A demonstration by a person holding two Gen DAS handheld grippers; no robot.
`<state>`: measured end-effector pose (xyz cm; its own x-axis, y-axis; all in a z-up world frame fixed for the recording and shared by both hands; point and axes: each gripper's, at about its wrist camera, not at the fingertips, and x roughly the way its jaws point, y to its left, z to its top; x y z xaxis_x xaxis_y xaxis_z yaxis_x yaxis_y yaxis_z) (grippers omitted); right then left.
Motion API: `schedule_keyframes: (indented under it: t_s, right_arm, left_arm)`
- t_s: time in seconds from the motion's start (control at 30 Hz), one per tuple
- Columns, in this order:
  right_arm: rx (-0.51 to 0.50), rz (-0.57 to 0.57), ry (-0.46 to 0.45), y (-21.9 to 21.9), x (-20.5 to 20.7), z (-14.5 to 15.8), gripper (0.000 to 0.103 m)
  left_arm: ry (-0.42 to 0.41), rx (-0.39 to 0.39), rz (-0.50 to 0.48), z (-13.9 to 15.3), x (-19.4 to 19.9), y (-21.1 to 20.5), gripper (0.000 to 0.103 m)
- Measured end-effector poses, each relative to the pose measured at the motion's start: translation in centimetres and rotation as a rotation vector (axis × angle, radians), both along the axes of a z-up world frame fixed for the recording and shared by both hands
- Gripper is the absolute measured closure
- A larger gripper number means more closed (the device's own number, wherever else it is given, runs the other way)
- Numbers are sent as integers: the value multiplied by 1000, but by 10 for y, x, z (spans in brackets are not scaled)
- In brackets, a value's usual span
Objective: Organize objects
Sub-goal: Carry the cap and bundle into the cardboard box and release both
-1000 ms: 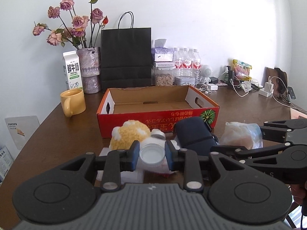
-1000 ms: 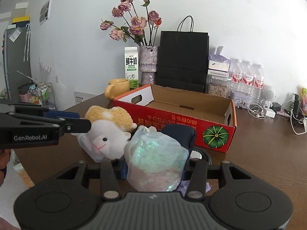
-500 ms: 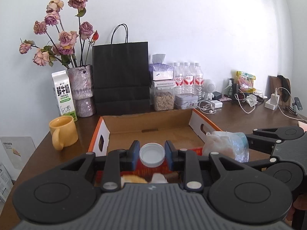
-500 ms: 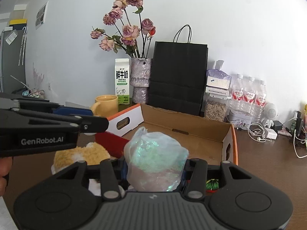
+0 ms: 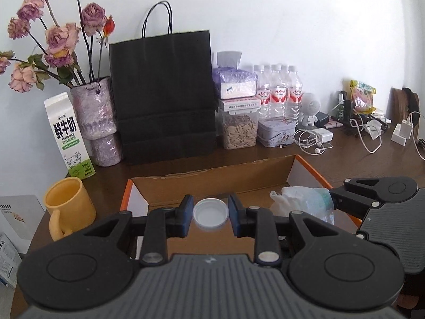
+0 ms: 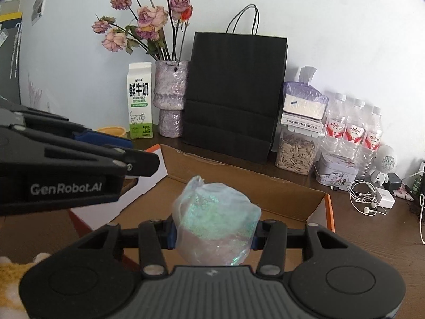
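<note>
Cardboard box (image 5: 212,178) lies open on the tabltop (image 5: 385,159), its near wall hidden behind our grippers. We cannot tell what hangs below the white cap (image 5: 210,214). Our left gripper (image 5: 209,215) pinches that cap between its jaws above the box. Our right gripper (image 6: 213,234) clamps a crinkled iridescent bag (image 6: 215,223) over the box interior. Behind stand a black paper bag (image 5: 162,93), milk carton (image 5: 67,135), vase (image 5: 95,117) and yellow mug (image 5: 67,207); a plush toy (image 6: 10,273) peeks, cut off, at lower left.
</note>
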<state>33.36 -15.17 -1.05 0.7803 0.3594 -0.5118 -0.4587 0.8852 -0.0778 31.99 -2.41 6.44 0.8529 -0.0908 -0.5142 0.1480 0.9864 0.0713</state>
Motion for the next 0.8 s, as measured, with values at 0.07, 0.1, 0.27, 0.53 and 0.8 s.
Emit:
schedule_keyframes:
  t_s: [0.07,0.1,0.27,0.53,0.8]
  right_arm:
    - [-15,-7,29,3,18,-6,57]
    - [-22,-11,43,4,26,-9,57]
    - [-49,-36,93,7,50,-26,52]
    - [-50,-53,79,0,48,-32,0]
    - [-37,-70,69,-4,40,-27,0]
  left_arm:
    - [39,7,12,-7,18,-1,74]
    - [60,7,16,-11,26,0,74]
    - [123,20,44,-26,52,3,73]
    - [99,14,63,-30,49,9,0]
    - [95,19,71,-26,41,7,0]
